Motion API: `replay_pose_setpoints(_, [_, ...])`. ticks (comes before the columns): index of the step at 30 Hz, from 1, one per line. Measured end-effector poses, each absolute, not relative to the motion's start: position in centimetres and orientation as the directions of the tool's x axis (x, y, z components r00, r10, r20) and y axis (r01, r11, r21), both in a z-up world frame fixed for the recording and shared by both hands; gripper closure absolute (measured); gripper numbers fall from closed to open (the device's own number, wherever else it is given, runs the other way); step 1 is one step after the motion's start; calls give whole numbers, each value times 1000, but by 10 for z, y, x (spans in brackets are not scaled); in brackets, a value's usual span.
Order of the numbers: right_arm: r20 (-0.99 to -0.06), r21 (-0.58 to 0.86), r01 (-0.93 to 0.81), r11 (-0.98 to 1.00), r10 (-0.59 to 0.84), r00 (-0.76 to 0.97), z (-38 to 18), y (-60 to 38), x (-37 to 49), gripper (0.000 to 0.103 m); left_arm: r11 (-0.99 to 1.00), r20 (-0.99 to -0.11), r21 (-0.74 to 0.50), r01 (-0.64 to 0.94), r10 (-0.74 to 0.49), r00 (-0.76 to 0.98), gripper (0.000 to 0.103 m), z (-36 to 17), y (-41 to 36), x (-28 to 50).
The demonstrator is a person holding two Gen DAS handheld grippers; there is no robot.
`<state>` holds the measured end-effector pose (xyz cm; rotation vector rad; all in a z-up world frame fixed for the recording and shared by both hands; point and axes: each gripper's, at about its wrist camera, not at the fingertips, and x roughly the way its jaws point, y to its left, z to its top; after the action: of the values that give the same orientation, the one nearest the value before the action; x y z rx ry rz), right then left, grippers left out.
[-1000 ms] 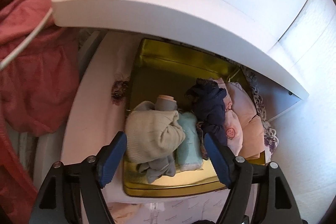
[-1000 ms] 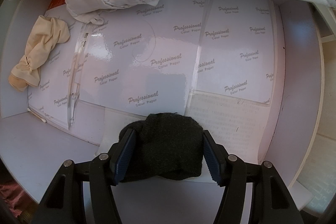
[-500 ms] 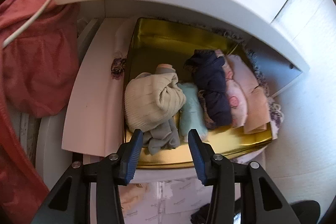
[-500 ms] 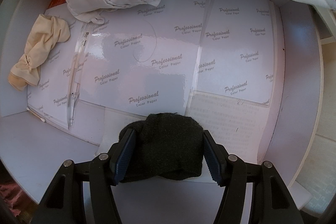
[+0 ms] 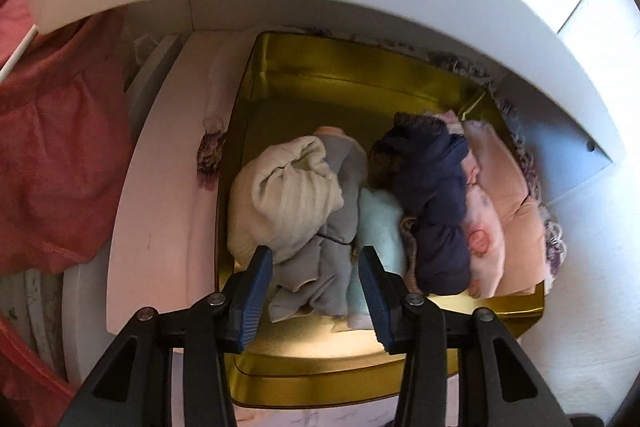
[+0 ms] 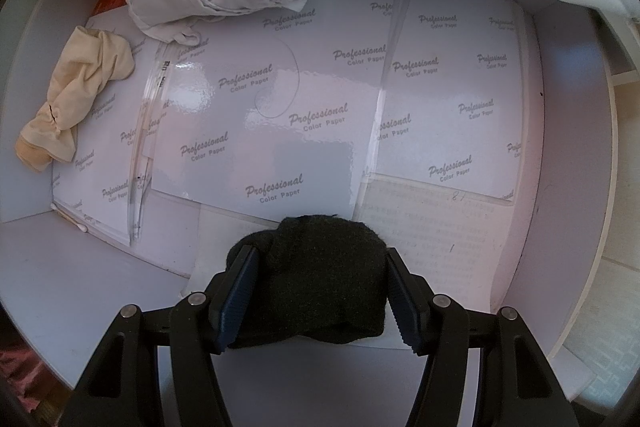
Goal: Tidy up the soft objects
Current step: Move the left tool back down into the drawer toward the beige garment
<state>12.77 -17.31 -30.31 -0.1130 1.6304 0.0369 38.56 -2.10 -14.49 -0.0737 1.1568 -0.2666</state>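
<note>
Item: black sock bundle (image 6: pixel 320 279), clamped between the blue pads of the right tool (image 6: pixel 318 291) above a paper-lined drawer (image 6: pixel 568 155); best carried level with the squeeze kept even, since the soft roll would likely slump out of a slack grip, and set into the bare back half of the gold tin (image 5: pixel 320 75). Left tool (image 5: pixel 316 291): part-open and empty, poised just over the tin's near edge, the grey sock (image 5: pixel 320 267) apparently showing between its pads, though blur obscures contact.
</note>
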Motion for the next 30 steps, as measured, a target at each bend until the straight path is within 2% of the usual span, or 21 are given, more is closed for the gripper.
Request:
replay_pose_setpoints(6, [-997, -46, -95, 994, -52, -58, -303, -173, 128, 40, 964, -881, -208, 168, -259, 395, 54, -137, -15, 367])
replay_pose_setpoints(8, [-997, -47, -96, 994, -53, -57, -303, -173, 128, 40, 963, -878, -213, 167, -264, 399, 46, -135, -13, 361])
replay_pose_setpoints(10, [-997, -48, -96, 994, -53, -57, -303, -173, 128, 40, 962, -875, -217, 167, -267, 405, 43, -133, -11, 355])
replay_pose_setpoints(23, [-997, -59, -105, 993, -64, -49, -303, -169, 127, 40, 967, -858, -199, 160, -251, 448, 43, -115, 1, 304])
replay_pose_setpoints(30, [-997, -61, -106, 992, -67, -47, -303, -167, 126, 40, 962, -862, -230, 144, -270, 430, 43, -116, 5, 270])
